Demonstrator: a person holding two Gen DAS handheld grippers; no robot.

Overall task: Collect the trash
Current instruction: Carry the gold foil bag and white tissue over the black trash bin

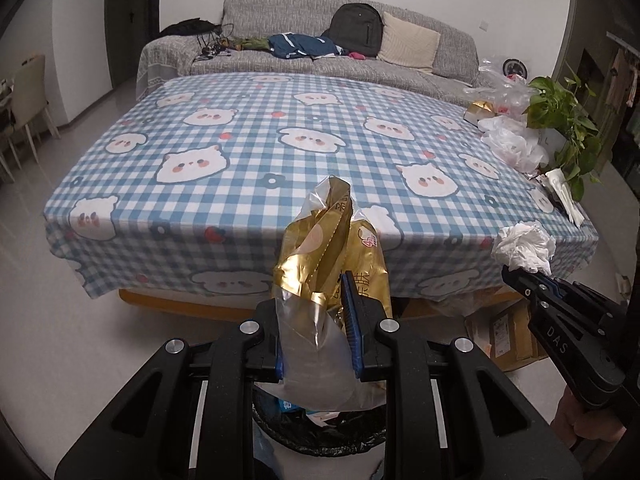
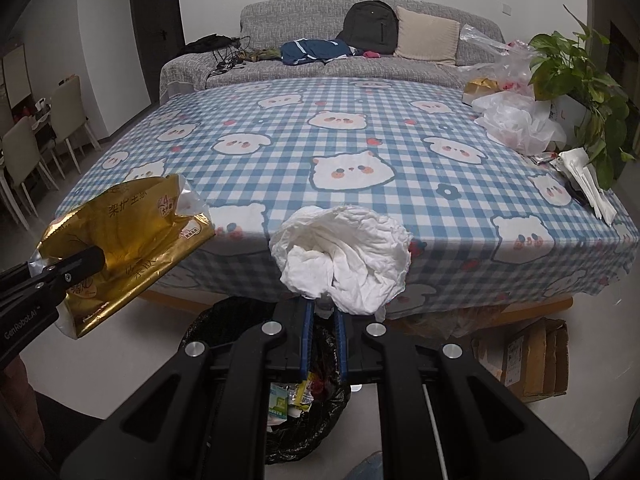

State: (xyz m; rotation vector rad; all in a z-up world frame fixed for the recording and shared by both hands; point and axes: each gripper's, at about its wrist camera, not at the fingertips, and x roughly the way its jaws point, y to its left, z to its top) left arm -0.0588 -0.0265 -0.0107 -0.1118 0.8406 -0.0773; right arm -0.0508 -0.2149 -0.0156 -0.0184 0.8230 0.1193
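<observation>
Both grippers loaded, hovering above the bin at the table's near edge.

Left gripper (image 1: 316, 320) clamped tight on a crumpled gold wrapper (image 1: 332, 248), wrapper sticking up toward 12 o'clock; right gripper (image 2: 322, 312) pinched nearly shut on a wad of white tissue (image 2: 344, 256). Directly beneath, at 6 o'clock — a black-lined trash bin (image 2: 304, 412) with packets already inside. Ahead, the checked tablecloth (image 1: 280, 152), bare in the middle. At 2 o'clock along its right edge — white plastic bags (image 2: 516, 120), napkins (image 2: 588, 184), a potted plant (image 2: 580, 72). Cardboard box (image 2: 532, 360) on the floor at 4 o'clock. Grey sofa (image 1: 320, 56) beyond, with a backpack (image 1: 356, 28).
</observation>
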